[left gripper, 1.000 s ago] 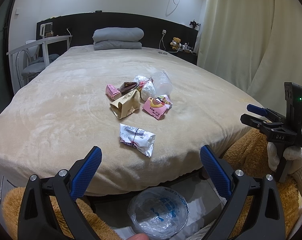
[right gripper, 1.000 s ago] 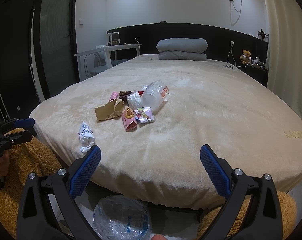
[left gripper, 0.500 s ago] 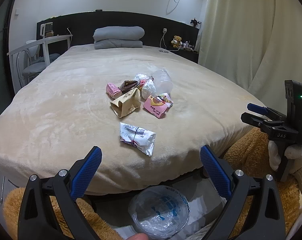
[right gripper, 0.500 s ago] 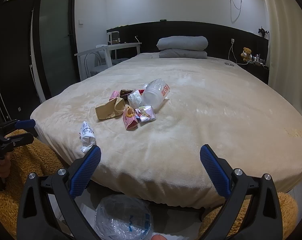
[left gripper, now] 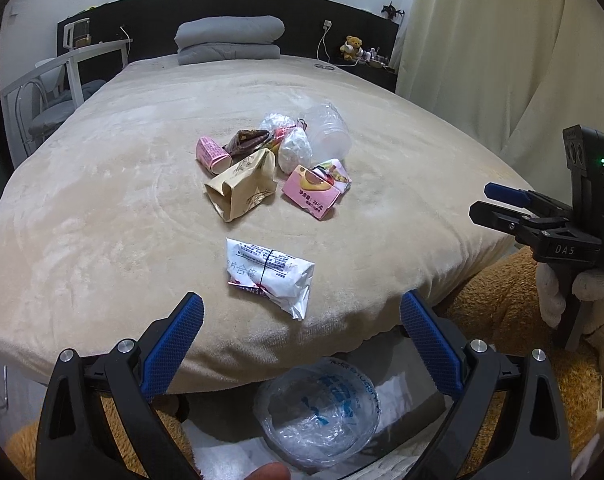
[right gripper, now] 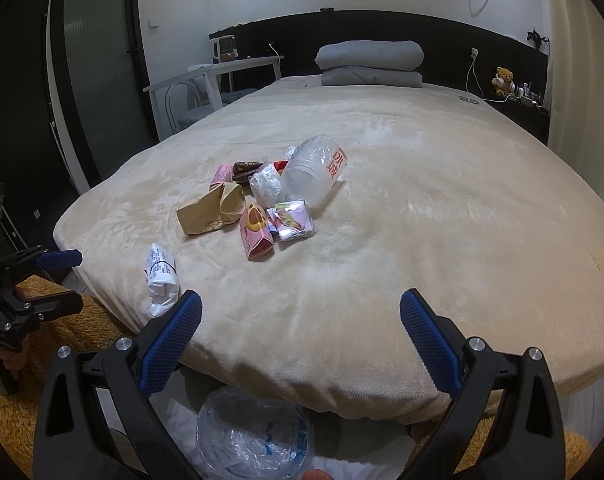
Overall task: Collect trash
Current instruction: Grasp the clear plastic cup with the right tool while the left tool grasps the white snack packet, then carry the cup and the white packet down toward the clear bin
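Observation:
A pile of trash lies mid-bed: a brown paper bag (left gripper: 242, 190), a pink carton (left gripper: 311, 195), a pink cup (left gripper: 211, 154), a clear plastic bottle (left gripper: 327, 131) and crumpled wrappers. A white wrapper (left gripper: 271, 275) lies alone near the bed's front edge, just ahead of my left gripper (left gripper: 300, 334), which is open and empty. My right gripper (right gripper: 300, 330) is open and empty over the bed's near edge; the white wrapper (right gripper: 162, 278) is at its left and the pile (right gripper: 262, 200) is farther ahead. Each gripper shows in the other's view.
A beige blanket (left gripper: 102, 200) covers the bed. A clear plastic-lined bin (left gripper: 318, 412) stands on the floor below the grippers, also in the right wrist view (right gripper: 254, 436). Folded grey bedding (left gripper: 230, 40) lies at the headboard. A white desk and chair (left gripper: 54, 76) stand at left, curtains (left gripper: 502, 60) at right.
Both grippers have moved slightly forward toward the bed. Both stay open, and the trash has not moved.

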### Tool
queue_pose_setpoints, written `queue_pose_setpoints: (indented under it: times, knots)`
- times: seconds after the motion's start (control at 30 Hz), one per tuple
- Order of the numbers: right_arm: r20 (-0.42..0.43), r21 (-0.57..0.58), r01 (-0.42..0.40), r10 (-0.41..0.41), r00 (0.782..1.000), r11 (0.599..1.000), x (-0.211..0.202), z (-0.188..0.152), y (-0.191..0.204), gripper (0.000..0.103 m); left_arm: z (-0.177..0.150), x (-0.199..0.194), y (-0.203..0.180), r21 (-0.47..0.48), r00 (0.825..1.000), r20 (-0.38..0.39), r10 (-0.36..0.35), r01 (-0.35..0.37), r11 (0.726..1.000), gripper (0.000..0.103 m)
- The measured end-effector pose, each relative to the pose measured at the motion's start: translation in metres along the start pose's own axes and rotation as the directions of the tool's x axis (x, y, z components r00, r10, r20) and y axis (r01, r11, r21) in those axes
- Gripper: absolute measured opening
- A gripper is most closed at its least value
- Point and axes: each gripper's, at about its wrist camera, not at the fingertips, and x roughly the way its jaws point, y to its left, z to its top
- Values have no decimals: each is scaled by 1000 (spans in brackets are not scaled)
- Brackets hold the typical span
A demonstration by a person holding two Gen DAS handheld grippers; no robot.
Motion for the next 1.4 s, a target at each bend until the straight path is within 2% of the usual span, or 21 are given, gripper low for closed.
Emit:
queue_pose_setpoints:
  times: [0.3,0.63,1.03,1.07,1.13,1.2,1.23,1.27,1.4]
  knots:
    - [-61,-14,-20,19,998,1000,43,14,-4,98,13,38,11,30,997,-78,11,-9,1000,97]
    - [-112,19,-69,71,991,997,104,55,-14,98,27,81,27,32,989,-149,-7,12,999,97]
    - [-162,165,-144,171,972,976,176,116,-36,98,25,108,36,30,976,-216,-31,39,999,95]
    - [-168,189,-151,183,969,970,181,119,-38,97,25,109,37,27,975,-219,-35,42,999,94]
    - [-170,240,-167,211,963,956,191,127,-44,93,24,111,36,28,973,-227,-43,50,998,81]
    - [-181,284,-169,226,957,944,200,130,-50,88,22,112,35,42,973,-230,-31,42,998,76]
    - [-185,300,-175,237,954,938,205,130,-53,83,21,112,33,52,973,-230,-21,34,998,72]
    - [-193,314,-179,248,949,932,208,130,-54,71,21,113,31,63,973,-229,-11,27,998,72]
    - [-201,327,-177,252,947,928,211,129,-56,69,21,110,30,76,976,-216,-6,23,997,71]
